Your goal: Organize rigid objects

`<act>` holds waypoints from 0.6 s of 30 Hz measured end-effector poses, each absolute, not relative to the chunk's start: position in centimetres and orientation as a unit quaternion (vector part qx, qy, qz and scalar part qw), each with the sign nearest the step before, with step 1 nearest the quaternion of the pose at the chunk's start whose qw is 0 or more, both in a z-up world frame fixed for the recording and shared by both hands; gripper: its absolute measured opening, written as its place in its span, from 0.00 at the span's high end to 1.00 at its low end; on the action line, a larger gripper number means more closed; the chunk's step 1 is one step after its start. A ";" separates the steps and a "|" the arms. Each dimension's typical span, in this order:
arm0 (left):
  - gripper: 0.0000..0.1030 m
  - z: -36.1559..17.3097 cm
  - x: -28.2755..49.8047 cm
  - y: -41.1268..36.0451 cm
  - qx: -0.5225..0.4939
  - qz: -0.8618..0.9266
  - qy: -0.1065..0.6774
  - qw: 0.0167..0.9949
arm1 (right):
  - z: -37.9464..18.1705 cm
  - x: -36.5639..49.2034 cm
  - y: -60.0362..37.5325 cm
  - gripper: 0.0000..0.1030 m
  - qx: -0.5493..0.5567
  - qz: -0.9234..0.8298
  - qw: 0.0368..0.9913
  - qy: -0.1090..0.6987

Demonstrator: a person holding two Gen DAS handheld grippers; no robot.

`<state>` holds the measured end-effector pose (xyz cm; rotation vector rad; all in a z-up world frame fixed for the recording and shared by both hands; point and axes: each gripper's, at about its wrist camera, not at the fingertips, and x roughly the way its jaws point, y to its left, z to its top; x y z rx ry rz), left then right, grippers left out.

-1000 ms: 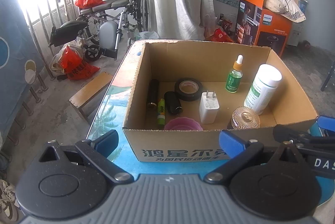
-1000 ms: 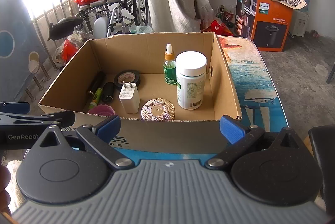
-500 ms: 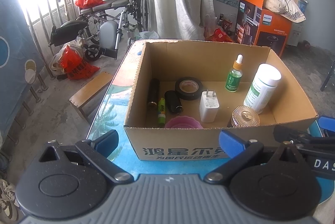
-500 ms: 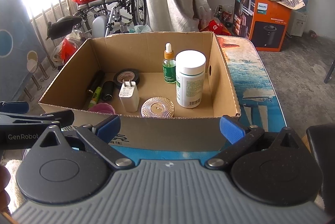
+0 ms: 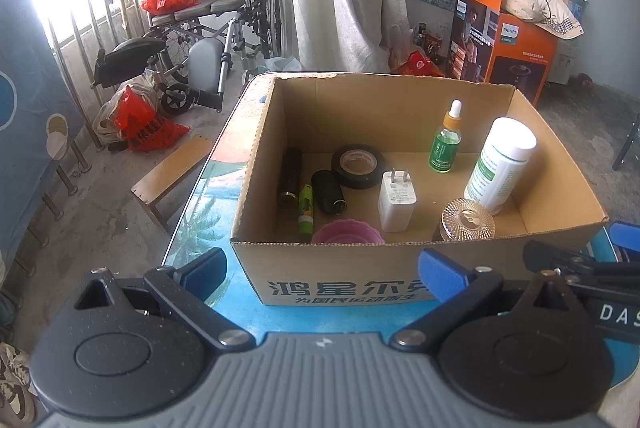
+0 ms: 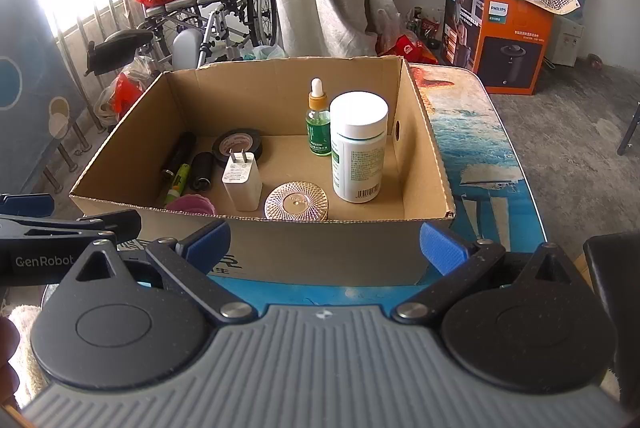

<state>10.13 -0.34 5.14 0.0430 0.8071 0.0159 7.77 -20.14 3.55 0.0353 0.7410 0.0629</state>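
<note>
An open cardboard box [image 5: 400, 292] [image 6: 416, 124] stands on the blue table. It holds a white pill bottle [image 5: 500, 164] [image 6: 358, 148], a green dropper bottle [image 5: 446, 144] [image 6: 319, 124], a white charger [image 5: 397, 202] [image 6: 242, 184], black tape [image 5: 358, 166] [image 6: 238, 144], a ribbed glass lid [image 5: 468, 220] [image 6: 296, 206], a pink cup [image 5: 346, 232] [image 6: 192, 206], two black cylinders and a green tube. My left gripper [image 5: 322, 270] and right gripper [image 6: 326, 242] are open and empty, just in front of the box's near wall.
A wheelchair [image 5: 216, 16] and red bags [image 5: 140, 124] stand behind on the left. An orange Philips carton [image 6: 508, 40] stands at the back right. A wooden bench [image 5: 172, 172] lies left of the table [image 6: 480, 164].
The right wrist view has drifted slightly, with the box sitting a little higher and left in it. The left gripper has not moved. Both grippers stay open.
</note>
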 end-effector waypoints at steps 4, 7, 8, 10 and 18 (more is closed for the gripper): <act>0.01 5.2 10.1 -0.4 0.021 0.008 0.393 0.919 | 3.6 7.7 -20.2 0.01 0.018 0.030 0.931 0.362; 0.01 5.2 10.1 -0.4 0.021 0.008 0.393 0.919 | 3.6 7.7 -20.2 0.01 0.018 0.030 0.931 0.363; 0.01 5.2 10.1 -0.4 0.021 0.008 0.393 0.919 | 3.6 7.7 -20.2 0.01 0.018 0.030 0.931 0.363; 0.01 5.2 10.1 -0.4 0.021 0.008 0.393 0.919 | 3.6 7.7 -20.2 0.01 0.018 0.030 0.931 0.363; 0.01 5.2 10.1 -0.5 0.021 0.008 0.393 0.919 | 3.6 7.7 -20.2 0.01 0.018 0.030 0.931 0.363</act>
